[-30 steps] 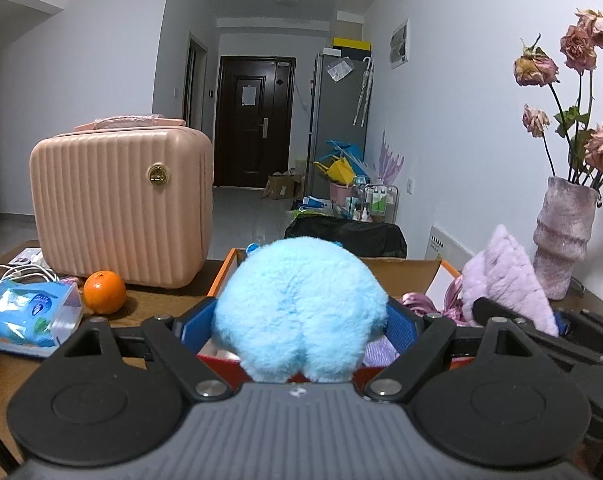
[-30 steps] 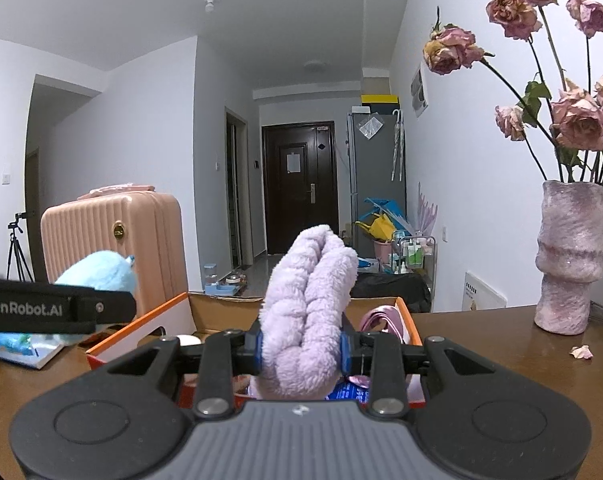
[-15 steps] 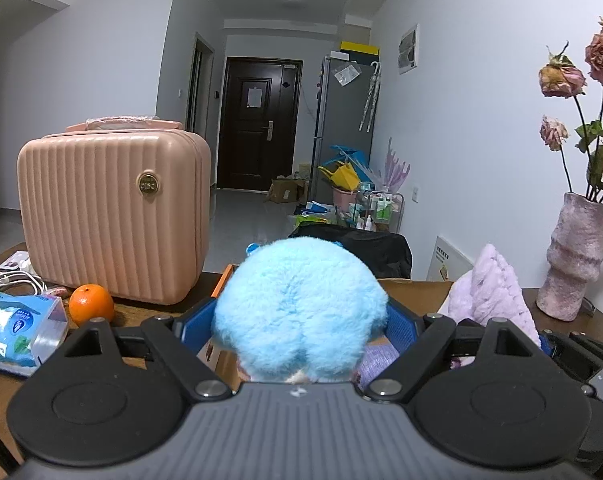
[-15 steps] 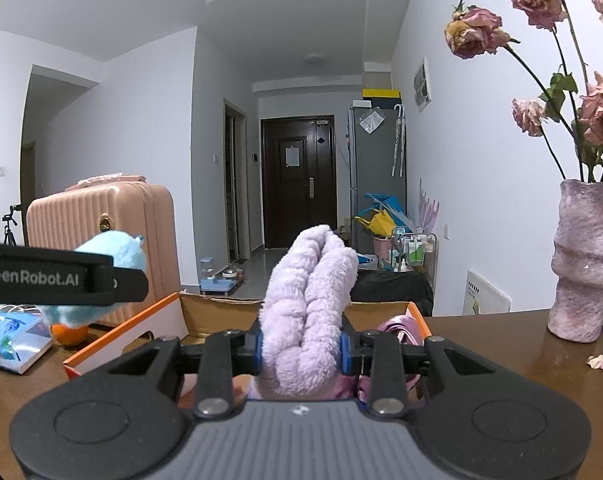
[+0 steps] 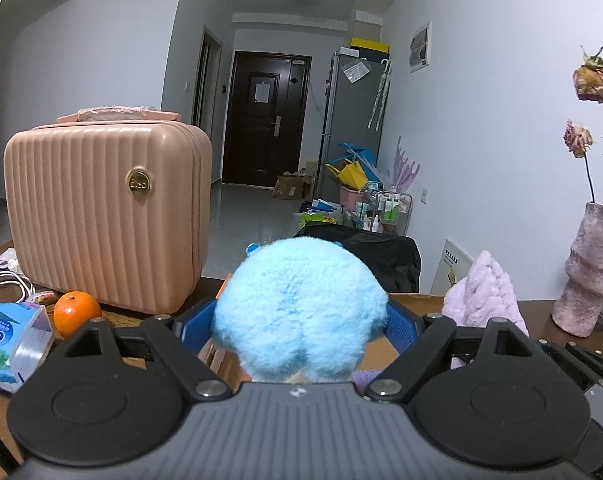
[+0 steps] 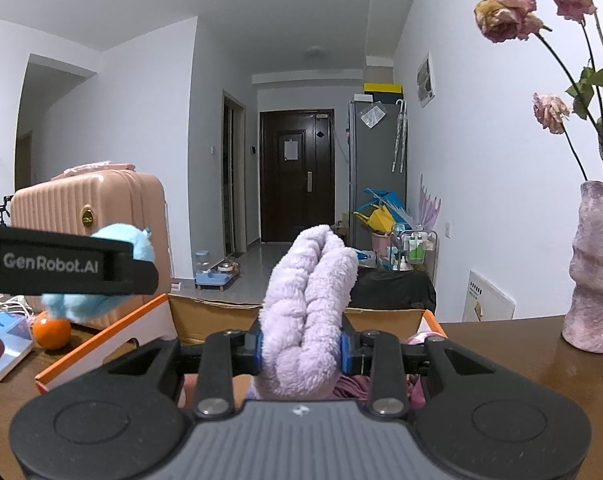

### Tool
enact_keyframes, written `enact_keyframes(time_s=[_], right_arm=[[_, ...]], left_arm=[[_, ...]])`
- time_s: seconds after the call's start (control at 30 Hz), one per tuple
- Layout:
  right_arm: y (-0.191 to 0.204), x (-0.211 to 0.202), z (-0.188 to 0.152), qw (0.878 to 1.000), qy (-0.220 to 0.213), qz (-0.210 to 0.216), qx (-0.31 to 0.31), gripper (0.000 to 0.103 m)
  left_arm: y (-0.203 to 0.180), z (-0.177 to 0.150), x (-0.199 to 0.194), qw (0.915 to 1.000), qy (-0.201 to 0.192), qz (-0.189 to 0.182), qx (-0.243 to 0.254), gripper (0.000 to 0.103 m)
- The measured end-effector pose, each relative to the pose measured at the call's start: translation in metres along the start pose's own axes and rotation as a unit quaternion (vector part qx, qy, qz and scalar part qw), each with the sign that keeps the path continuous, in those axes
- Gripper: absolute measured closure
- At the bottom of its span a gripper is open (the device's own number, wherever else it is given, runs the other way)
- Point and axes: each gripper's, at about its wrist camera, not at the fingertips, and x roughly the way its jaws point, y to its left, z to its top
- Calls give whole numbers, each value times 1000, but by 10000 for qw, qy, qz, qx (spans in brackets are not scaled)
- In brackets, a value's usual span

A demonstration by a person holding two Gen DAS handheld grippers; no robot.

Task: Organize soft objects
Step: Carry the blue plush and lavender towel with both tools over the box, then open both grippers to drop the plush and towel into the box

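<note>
Left wrist view: the left gripper (image 5: 299, 330), its blue-padded fingers spread wide, clamps a round fluffy sky-blue plush toy (image 5: 299, 308) above an open cardboard box with orange edges (image 5: 221, 354). A ribbed pink hard-shell case (image 5: 105, 216) stands on the brown wooden table (image 5: 569, 334), with a small orange fruit (image 5: 76, 313) just in front of it. Right wrist view: the right gripper (image 6: 301, 350), jaws drawn narrow, pinches a folded fuzzy lilac cloth (image 6: 307, 312) that stands upright over the same box (image 6: 101, 340). The blue toy (image 6: 97, 300) shows at left behind the other gripper's black finger. A textured pink vase of dried roses (image 6: 595, 268) stands at right.
</note>
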Motion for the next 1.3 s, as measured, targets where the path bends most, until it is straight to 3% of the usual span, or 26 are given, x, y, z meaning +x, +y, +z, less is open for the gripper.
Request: enact_keyframes(time_s=[0.83, 1.03, 1.13, 1.3], right_arm=[[5, 47, 4, 9991, 390, -62, -134, 70], [7, 51, 8, 9988, 450, -99, -145, 62], [7, 50, 8, 9989, 431, -115, -145, 41], [4, 47, 9, 9992, 349, -179, -55, 9]], left_arm=[[12, -4, 65, 9987, 378, 340, -19, 16], [12, -4, 62, 9988, 349, 347, -8, 11], [14, -4, 62, 9985, 358, 411, -82, 1], [18, -3, 62, 9977, 381, 531, -191, 0]])
